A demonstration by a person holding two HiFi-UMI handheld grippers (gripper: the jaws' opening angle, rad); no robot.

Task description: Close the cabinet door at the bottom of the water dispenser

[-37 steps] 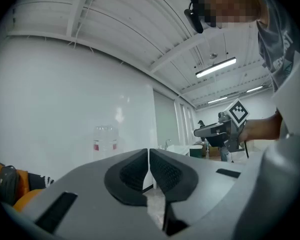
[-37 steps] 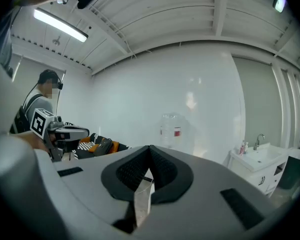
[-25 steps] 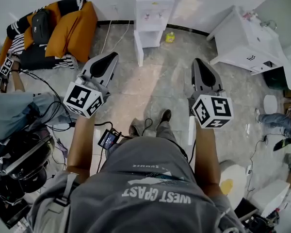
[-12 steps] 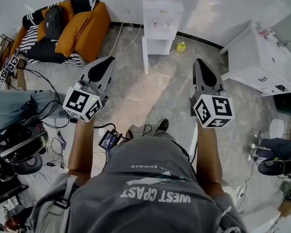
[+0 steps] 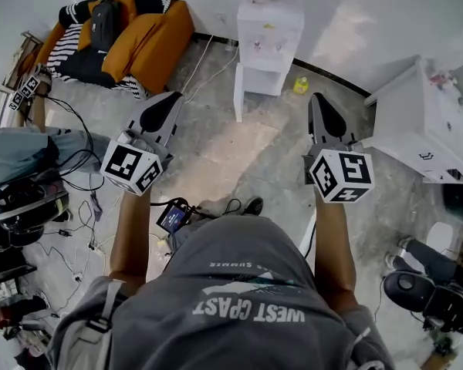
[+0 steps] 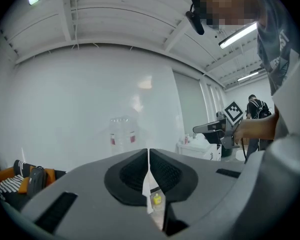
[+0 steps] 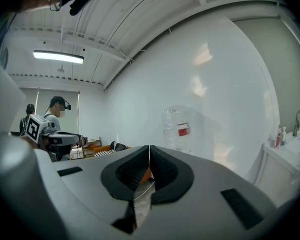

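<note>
The white water dispenser [image 5: 269, 35] stands against the far wall with a clear bottle [image 7: 177, 126] on top. Its bottom cabinet door [image 5: 238, 92] stands open, swung out toward me on the left side of the cabinet. My left gripper [image 5: 174, 97] is held level over the floor, short of the dispenser and to its left, jaws shut and empty [image 6: 148, 153]. My right gripper [image 5: 316, 99] is to the dispenser's right, also short of it, jaws shut with nothing between them [image 7: 149, 150]. Neither touches the door.
A small yellow bottle [image 5: 300, 85] sits on the floor right of the dispenser. An orange and striped sofa [image 5: 135, 33] is at the back left, a white sink cabinet [image 5: 428, 133] at the right. A seated person [image 5: 31, 153] and cables [image 5: 85, 176] are at the left.
I have walked closer to the dispenser: it sits lower and further right in the head view. Both grippers came forward with me and stayed shut.
</note>
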